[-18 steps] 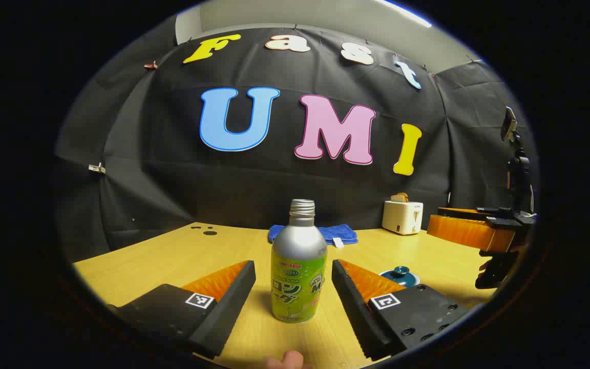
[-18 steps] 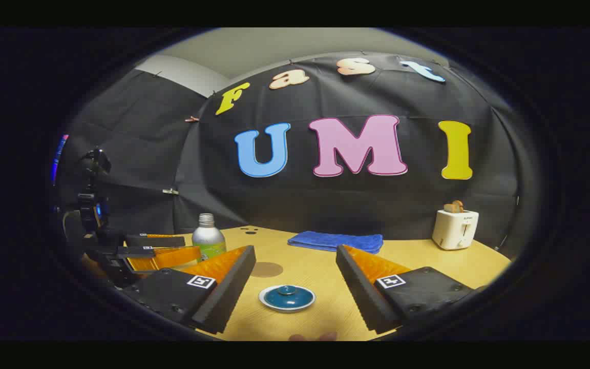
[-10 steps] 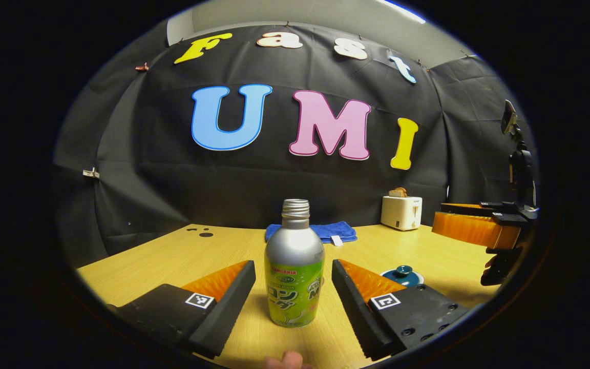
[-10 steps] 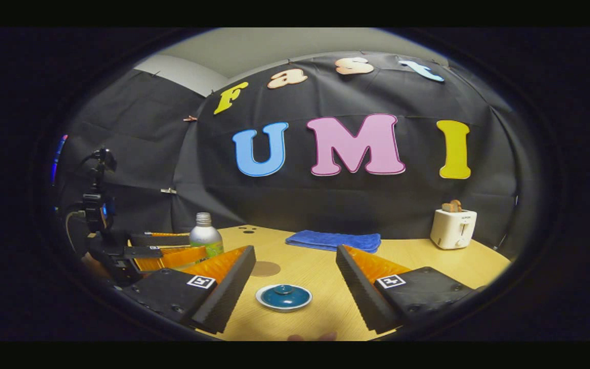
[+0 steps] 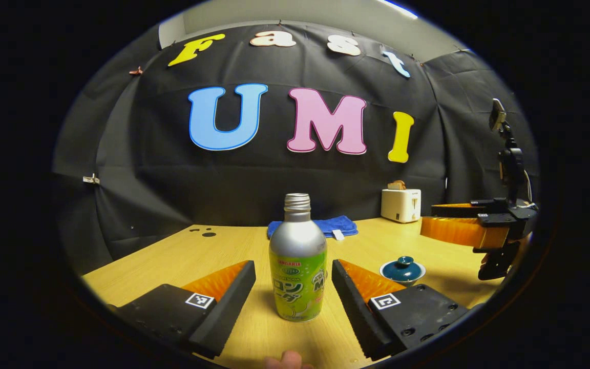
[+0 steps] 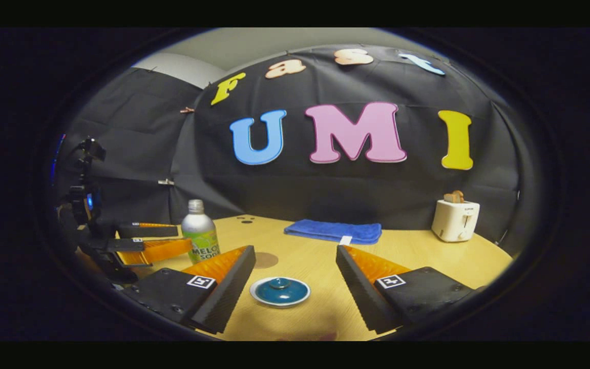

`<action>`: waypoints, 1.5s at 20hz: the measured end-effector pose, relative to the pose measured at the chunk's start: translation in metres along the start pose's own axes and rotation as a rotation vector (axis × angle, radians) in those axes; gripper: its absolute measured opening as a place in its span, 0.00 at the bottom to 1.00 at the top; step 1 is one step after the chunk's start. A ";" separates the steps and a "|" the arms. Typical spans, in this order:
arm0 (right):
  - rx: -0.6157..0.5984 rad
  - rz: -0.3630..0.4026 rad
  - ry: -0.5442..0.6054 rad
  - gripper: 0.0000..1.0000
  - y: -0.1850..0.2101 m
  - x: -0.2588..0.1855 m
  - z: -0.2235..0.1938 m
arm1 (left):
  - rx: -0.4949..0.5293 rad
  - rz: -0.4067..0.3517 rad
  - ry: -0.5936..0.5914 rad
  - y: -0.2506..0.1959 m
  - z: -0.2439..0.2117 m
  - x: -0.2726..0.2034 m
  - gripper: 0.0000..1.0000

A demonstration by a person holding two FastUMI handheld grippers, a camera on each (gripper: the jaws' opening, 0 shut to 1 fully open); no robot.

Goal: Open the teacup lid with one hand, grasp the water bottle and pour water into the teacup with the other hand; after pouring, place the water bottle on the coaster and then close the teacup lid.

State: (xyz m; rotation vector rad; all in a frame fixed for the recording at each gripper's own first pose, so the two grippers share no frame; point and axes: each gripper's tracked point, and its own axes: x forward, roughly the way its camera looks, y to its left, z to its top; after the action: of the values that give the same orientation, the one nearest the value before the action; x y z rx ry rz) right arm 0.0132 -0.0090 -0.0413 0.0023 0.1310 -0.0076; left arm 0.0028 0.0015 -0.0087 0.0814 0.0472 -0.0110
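A silver bottle [image 5: 297, 261] with a green label stands uncapped on the wooden table [image 5: 172, 261]. It is between the fingers of my open left gripper [image 5: 293, 266], with a gap on each side. The dark teal teacup lid [image 6: 279, 291] sits on its cup, low between the fingers of my open right gripper [image 6: 295, 256], which touch nothing. In the left gripper view the teacup [image 5: 402, 270] is right of the bottle, with the right gripper [image 5: 466, 230] above and beyond it. The right gripper view shows the bottle [image 6: 200, 233] at the left gripper's [image 6: 156, 241] tips, and a round brown coaster [image 6: 264, 260].
A folded blue cloth [image 6: 333, 231] lies at the table's back, and a white toaster [image 6: 455, 219] stands at the back right. Small dark holes [image 5: 205, 233] mark the tabletop at the far left. A camera stand [image 5: 507, 154] rises behind the right gripper.
Both views have shifted slightly. The bottle stays between the left fingers and the teacup shows more fully beside it. The lid sits a little closer under the right gripper. Both grippers remain open.
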 end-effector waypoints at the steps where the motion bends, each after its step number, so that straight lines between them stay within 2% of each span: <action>1: -0.008 0.008 0.030 0.98 0.004 0.002 -0.007 | 0.000 0.004 0.000 0.002 0.000 -0.001 0.95; 3: -0.035 0.015 0.083 0.98 0.007 0.008 -0.020 | -0.011 0.008 -0.005 0.002 0.001 -0.002 0.95; 5: -0.055 0.012 0.121 0.93 0.007 0.013 -0.030 | -0.020 0.011 -0.003 0.002 -0.001 0.000 0.95; 8: -0.052 0.027 0.166 0.77 0.013 0.019 -0.041 | -0.033 0.008 0.007 0.002 -0.007 0.001 0.95; 11: -0.056 0.031 0.214 0.75 0.015 0.023 -0.053 | -0.038 0.008 0.018 0.004 -0.010 0.003 0.95; 13: -0.053 0.042 0.240 0.68 0.017 0.024 -0.061 | -0.042 0.009 0.021 0.005 -0.012 0.004 0.96; 14: -0.050 0.047 0.240 0.59 0.019 0.025 -0.059 | -0.042 0.012 0.021 0.006 -0.013 0.004 0.95; 16: -0.043 0.052 0.232 0.52 0.020 0.025 -0.055 | -0.046 0.015 0.023 0.007 -0.014 0.004 0.96; 18: -0.031 0.065 0.238 0.33 0.022 0.023 -0.058 | -0.048 0.016 0.024 0.007 -0.015 0.005 0.95; 23: 0.004 0.085 0.222 0.31 0.026 0.018 -0.048 | -0.052 0.010 0.028 0.004 -0.016 0.006 0.95; 26: 0.035 0.068 0.128 0.36 0.020 0.010 -0.013 | -0.054 0.004 0.043 0.000 -0.019 0.013 0.95; 27: 0.043 0.064 0.103 0.31 0.015 0.005 -0.003 | -0.050 0.004 0.043 -0.002 -0.020 0.015 0.95; 30: 0.034 0.043 0.057 0.31 0.000 -0.008 0.013 | -0.038 0.003 0.042 -0.005 -0.019 0.024 0.95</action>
State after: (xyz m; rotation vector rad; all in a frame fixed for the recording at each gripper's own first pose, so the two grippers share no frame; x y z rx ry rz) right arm 0.0069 -0.0089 -0.0276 0.0390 0.1877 0.0328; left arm 0.0255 -0.0019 -0.0291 0.0438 0.0893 -0.0054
